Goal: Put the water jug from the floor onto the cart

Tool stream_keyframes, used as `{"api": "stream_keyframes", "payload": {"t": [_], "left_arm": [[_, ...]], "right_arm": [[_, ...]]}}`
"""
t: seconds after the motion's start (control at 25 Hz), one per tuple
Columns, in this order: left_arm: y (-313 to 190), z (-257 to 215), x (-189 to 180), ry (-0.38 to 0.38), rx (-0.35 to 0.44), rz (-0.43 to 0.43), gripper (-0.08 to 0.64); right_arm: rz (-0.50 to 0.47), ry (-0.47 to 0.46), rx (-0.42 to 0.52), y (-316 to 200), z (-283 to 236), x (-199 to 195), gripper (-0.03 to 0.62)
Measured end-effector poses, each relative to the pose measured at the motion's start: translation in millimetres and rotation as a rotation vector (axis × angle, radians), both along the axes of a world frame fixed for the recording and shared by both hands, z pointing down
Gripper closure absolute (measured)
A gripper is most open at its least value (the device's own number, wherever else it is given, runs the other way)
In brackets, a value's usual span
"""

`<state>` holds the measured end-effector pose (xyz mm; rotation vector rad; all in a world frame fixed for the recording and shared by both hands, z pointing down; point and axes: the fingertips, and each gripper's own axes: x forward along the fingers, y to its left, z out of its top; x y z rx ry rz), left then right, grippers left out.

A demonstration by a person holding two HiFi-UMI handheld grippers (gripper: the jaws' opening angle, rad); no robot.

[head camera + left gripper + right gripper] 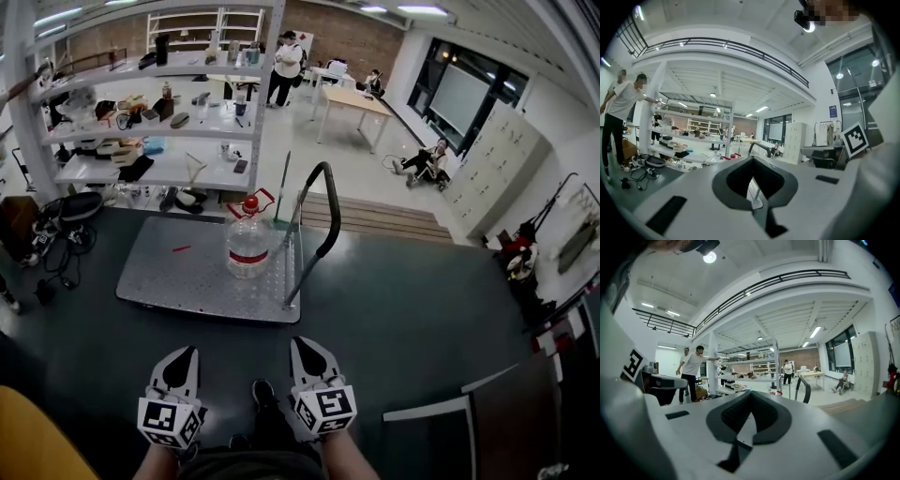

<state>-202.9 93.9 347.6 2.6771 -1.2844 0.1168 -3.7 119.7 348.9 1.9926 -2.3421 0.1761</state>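
Metal cart (178,274): a grey flatbed on the dark floor (412,309), straight ahead of the person; its black handle (324,214) rises at the right end.
Jug (248,246): clear, with a red cap and a red band; it stands upright on the cart's deck, toward the handle end and near the far edge. It is well apart from both grippers.
Red bit (181,249): a small red thing lies on the deck left of the jug; what it is cannot be made out.
Left gripper (185,355): low in the head view, on the near side of the cart and pointing at it. Its own view shows the jaws brought together with nothing between them.
Right gripper (303,345): just beside the left one, also pointing at the cart. Its jaws are closed tip to tip and empty.
Shelves (141,122): a white rack loaded with tools and boxes stands beyond the cart on the left.
People: one stands by a table (352,101) far back; another sits on the floor to the right.
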Motion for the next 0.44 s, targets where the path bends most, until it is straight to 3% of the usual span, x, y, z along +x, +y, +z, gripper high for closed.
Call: {"api": "stream_keyframes", "payload": {"t": [0.44], "left_arm": [[27,4,14,0.027,0.015,0.058,0.552]], "right_arm": [[0.030,0.022,-0.015,47,8,5,0.603]]}}
